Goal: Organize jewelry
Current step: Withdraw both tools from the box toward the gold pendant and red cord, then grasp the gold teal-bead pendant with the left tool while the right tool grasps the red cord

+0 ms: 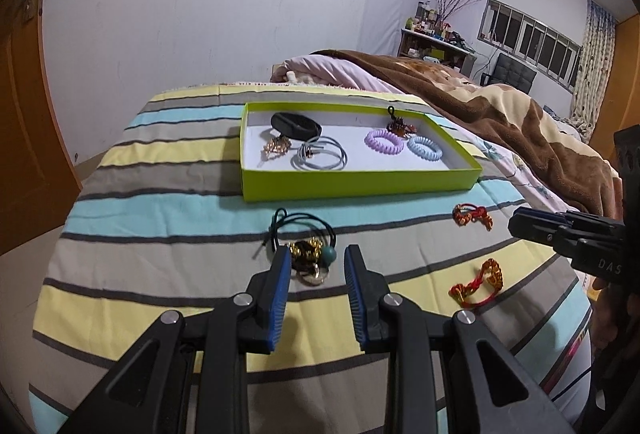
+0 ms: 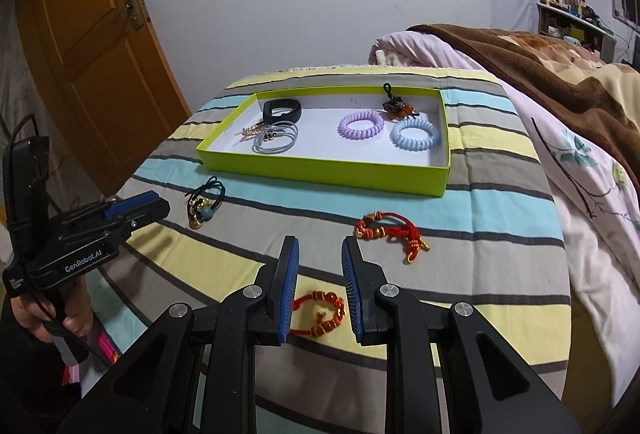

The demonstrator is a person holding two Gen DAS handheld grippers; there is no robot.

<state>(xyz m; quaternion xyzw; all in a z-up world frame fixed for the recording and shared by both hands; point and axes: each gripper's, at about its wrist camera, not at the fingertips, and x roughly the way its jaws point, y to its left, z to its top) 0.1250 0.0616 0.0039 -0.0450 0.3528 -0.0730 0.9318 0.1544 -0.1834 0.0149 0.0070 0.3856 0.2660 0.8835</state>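
Surface: a bed with a striped cover (image 1: 160,201) in yellow, grey and light blue fills the lower half of both views; a brown blanket (image 1: 500,113) lies at the right.
Tray: a shallow lime-green box (image 1: 360,189) with a white floor sits on the cover at centre frame, above both grippers.
In the tray, left part: a black band (image 1: 296,123), a gold-toned beaded piece (image 1: 276,147) and grey hair ties (image 1: 324,153), close together.
In the tray, right part: a purple spiral hair tie (image 1: 383,141) beside a blue spiral hair tie (image 1: 425,147), with a dark beaded charm (image 1: 400,125) just behind them.
Outside the tray: a black hair tie with teal bead (image 1: 308,246) lies below the tray's left end; a red cord bracelet (image 2: 390,234) lies below its right end; a second red bracelet (image 2: 320,314) lies nearer the lower edge.
Left gripper (image 1: 316,266): jaws parted and empty, the black hair tie's bead cluster showing just past the tips, in the gap.
Right gripper (image 2: 318,258): jaws parted and holding nothing; in the right wrist view the second red bracelet shows on the cover between them, untouched.
Person: a hand (image 2: 60,318) grips the left gripper's handle at the lower left of the right wrist view.
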